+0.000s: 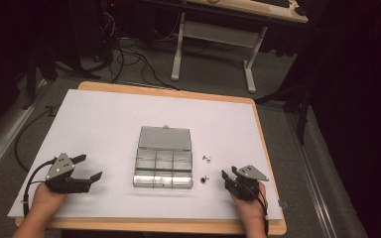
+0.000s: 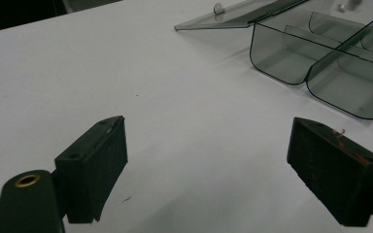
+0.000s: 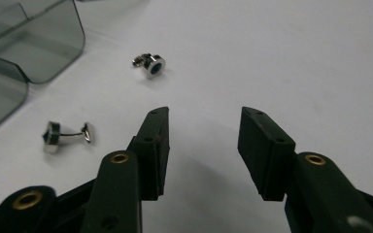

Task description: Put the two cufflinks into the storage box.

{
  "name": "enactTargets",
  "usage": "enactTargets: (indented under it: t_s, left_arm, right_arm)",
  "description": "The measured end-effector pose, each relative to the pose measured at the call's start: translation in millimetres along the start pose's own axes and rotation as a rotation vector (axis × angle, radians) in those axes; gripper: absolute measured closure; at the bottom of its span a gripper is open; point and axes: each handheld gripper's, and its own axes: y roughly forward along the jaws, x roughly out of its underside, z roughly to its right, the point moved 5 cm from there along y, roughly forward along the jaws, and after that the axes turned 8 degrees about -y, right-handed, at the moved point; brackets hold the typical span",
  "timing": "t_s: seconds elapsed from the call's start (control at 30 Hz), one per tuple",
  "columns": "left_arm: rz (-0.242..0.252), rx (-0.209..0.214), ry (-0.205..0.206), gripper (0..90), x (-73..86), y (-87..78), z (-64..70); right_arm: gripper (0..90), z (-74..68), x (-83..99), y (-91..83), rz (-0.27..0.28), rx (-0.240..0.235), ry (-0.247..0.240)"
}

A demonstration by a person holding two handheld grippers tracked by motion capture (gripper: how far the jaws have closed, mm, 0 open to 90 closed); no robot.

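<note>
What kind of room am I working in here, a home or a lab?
Most likely a lab or recording workshop, not a home: a white work board on a wooden table, loose cables across grey carpet, and a white-legged desk behind. The clear compartment box and two cufflinks look staged.

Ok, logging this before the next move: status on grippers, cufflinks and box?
Left gripper open, empty. Right gripper open, empty, near the two cufflinks. Clear box lid open, compartments look empty. Nothing in between.

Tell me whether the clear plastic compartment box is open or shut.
Open: the clear plastic compartment box has its lid folded back flat on the table.
</note>
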Motion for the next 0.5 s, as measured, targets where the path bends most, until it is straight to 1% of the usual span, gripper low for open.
enactTargets:
  t_s: [0.03,0.13,0.17,0.2,0.23,0.27,0.3,0.33,0.5]
  left_arm:
    - [0.002,-0.001,0.001,15.0,0.0,0.0,0.1]
    - [-0.001,0.002,-0.001,15.0,0.0,0.0,-0.1]
    - [-0.001,0.002,-0.001,15.0,0.0,0.0,-0.2]
    - [-0.001,0.002,-0.001,15.0,0.0,0.2,-0.1]
    - [-0.001,0.002,-0.001,15.0,0.0,0.2,-0.1]
    - [-0.001,0.003,0.001,15.0,0.0,0.4,0.1]
    - [-0.002,0.003,0.004,15.0,0.0,0.3,0.2]
    - [-0.002,0.004,0.005,14.9,0.0,0.2,0.2]
    - [-0.003,0.003,0.003,15.0,0.0,0.5,0.1]
  right_arm:
    - [55.4,0.4,0.8,1.0,-0.019,-0.002,0.002]
    - [53.5,1.4,-0.1,0.6,-0.047,-0.021,0.025]
    - [52.9,1.4,-0.1,0.0,-0.078,-0.043,0.041]
    - [52.8,1.2,-0.1,-0.2,-0.089,-0.05,0.046]
    - [52.8,1.2,-0.1,-0.2,-0.089,-0.05,0.046]
    - [52.7,0.6,0.3,-1.2,-0.107,-0.058,0.043]
    - [52.5,0.7,1.2,-3.2,-0.128,-0.055,0.034]
    - [52.5,0.4,1.3,-3.9,-0.13,-0.058,0.044]
    - [52.2,1.7,0.7,-8.1,-0.14,-0.069,0.053]
